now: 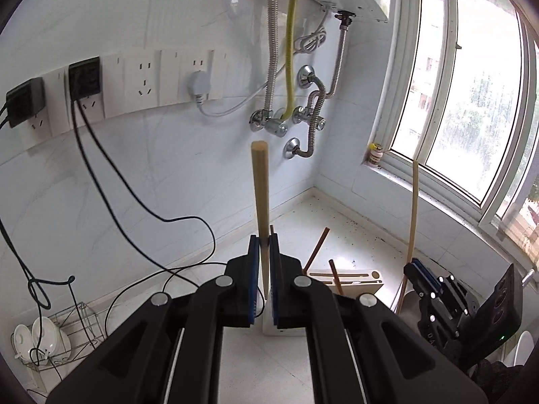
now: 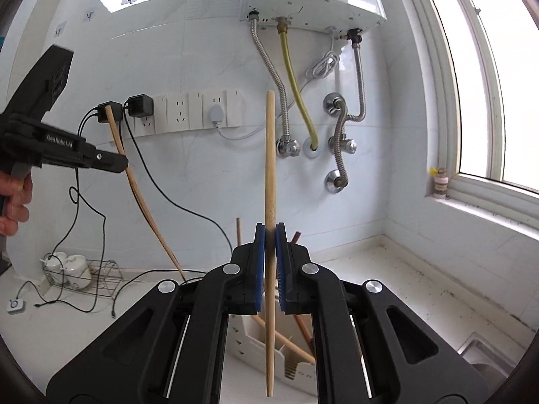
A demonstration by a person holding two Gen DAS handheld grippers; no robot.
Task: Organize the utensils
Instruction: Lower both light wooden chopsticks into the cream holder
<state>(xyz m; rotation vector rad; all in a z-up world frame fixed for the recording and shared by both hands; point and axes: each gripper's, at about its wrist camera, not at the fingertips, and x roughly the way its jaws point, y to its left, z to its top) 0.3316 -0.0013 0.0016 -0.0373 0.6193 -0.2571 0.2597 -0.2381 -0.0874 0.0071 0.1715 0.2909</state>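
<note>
Both grippers clamped, fingers upward

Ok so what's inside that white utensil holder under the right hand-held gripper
The white utensil holder holds a few brown wooden sticks leaning in its slots. The right hand-held gripper, clamping a chopstick, covers most of the holder, so an exact count cannot be made.

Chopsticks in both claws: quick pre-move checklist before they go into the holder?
1. Left claw shut on its chopstick: ok.
2. Right claw shut on its chopstick: ok.
3. Both sticks near upright: ok in the wrist views; the left one looks bowed from the right wrist view, possibly lens distortion.
4. Holder upright, open slots: ok.
5. Brown chopsticks already inside lean across the slots: not ok, may block.
6. Lower tip over a slot: cannot tell.
</note>
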